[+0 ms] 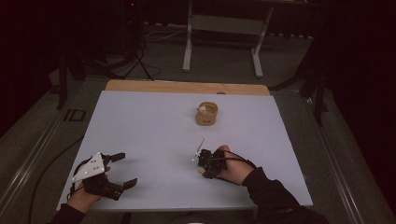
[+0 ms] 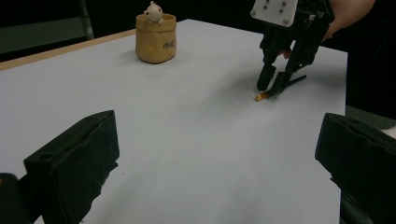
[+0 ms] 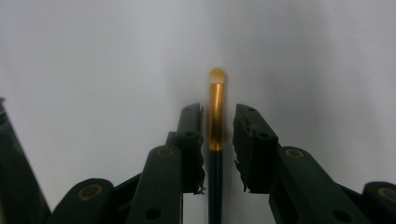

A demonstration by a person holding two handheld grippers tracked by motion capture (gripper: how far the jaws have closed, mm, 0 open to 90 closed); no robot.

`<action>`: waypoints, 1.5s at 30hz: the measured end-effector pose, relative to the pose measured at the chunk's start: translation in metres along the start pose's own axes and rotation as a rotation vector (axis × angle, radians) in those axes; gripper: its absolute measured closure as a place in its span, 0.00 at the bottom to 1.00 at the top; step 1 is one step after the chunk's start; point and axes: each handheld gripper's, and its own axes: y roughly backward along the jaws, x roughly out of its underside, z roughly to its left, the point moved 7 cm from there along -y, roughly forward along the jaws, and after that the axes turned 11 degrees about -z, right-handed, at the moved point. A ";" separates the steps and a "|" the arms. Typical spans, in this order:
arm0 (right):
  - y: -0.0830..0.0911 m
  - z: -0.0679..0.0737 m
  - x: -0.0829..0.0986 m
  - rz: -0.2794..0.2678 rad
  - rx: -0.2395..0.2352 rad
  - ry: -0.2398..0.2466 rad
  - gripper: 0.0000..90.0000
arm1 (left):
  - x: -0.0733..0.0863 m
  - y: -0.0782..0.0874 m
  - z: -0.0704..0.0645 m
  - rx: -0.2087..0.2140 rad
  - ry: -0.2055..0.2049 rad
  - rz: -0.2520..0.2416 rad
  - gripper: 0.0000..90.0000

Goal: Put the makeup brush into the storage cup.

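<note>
A dark pencil with a gold ferrule and yellowish eraser end (image 3: 216,107) lies flat on the pale table. My right gripper (image 3: 217,126) points down over it, jaws narrowly open on either side of the ferrule, with a thin gap on each side. From the left gripper view, the pencil's eraser end (image 2: 258,97) pokes out beside the right gripper (image 2: 271,88). In the high view the right gripper (image 1: 203,171) sits right of centre near the front. My left gripper (image 1: 125,169) rests at the front left, wide open and holding nothing.
A tan pot with a small white figure on its rim (image 1: 206,113) (image 2: 156,39) stands at the back middle of the table (image 1: 149,126). A wooden strip (image 1: 187,87) runs along the far edge. Beyond it are stand legs and cables on the floor.
</note>
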 end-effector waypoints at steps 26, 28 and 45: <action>0.008 -0.002 -0.008 -0.036 0.042 -0.030 0.94 | 0.001 0.000 0.000 -0.001 0.000 0.003 0.01; 0.017 -0.005 -0.011 -0.078 0.037 -0.059 0.94 | 0.000 0.000 0.000 -0.003 0.002 0.001 0.01; 0.077 -0.029 -0.011 -0.329 0.093 -0.128 0.94 | 0.001 -0.001 0.000 -0.002 0.003 0.001 0.01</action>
